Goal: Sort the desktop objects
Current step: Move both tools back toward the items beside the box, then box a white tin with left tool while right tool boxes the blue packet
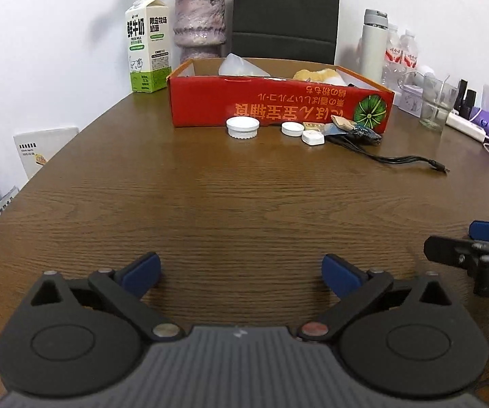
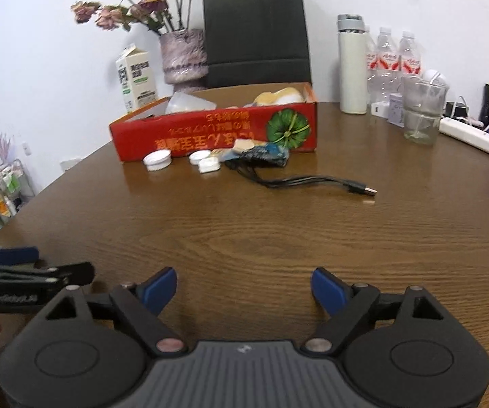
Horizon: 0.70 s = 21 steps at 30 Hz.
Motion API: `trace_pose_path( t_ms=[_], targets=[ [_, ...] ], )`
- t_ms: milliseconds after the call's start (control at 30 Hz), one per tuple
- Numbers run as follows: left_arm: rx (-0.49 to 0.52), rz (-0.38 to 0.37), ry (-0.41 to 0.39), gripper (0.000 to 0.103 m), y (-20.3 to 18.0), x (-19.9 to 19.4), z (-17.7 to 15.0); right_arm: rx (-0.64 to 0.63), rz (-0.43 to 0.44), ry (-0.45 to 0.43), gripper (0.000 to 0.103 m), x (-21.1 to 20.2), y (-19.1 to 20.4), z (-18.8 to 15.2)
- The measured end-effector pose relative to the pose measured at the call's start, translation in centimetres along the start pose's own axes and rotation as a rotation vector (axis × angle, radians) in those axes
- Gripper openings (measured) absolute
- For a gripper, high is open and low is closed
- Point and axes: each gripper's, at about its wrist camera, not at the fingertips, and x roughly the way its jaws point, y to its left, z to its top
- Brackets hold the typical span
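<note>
Both the left gripper (image 1: 241, 273) and the right gripper (image 2: 243, 289) sat low in frame, jaws spread wide and holding nothing. Mid-frame above them lay the clutter — white lids (image 1: 243, 128), a black cable (image 2: 299, 181) — along the red box (image 1: 278, 105).

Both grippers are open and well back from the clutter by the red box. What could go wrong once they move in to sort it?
1. The small items are bunched: the white case touches the small cap, so a grasp may knock its neighbour.
2. The black cable runs under the dark packet; pulling it could drag the pile.
3. The clutter sits against the red box, leaving little finger room behind it.
</note>
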Motion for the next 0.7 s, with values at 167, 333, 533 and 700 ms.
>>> trace_pose_path(
  t_ms=[167,333,533,700],
  targets=[
    [0.010,0.002,0.000,0.103,-0.3,0.0,-0.1,-0.117,-0.061,-0.007,0.086,0.0,2.2,-0.6],
    [0.009,0.002,0.002,0.103,-0.3,0.2,-0.1,-0.096,-0.050,0.002,0.085,0.1,1.8,-0.4],
    [0.005,-0.027,-0.069,0.103,0.8,2.0,5.3,0.005,-0.003,0.013,0.085,1.8,-0.6,4.5],
    [0.052,-0.044,-0.091,0.098,0.5,8.0,11.5,0.035,0.010,-0.021,0.085,8.2,-1.2,11.3]
  ],
)
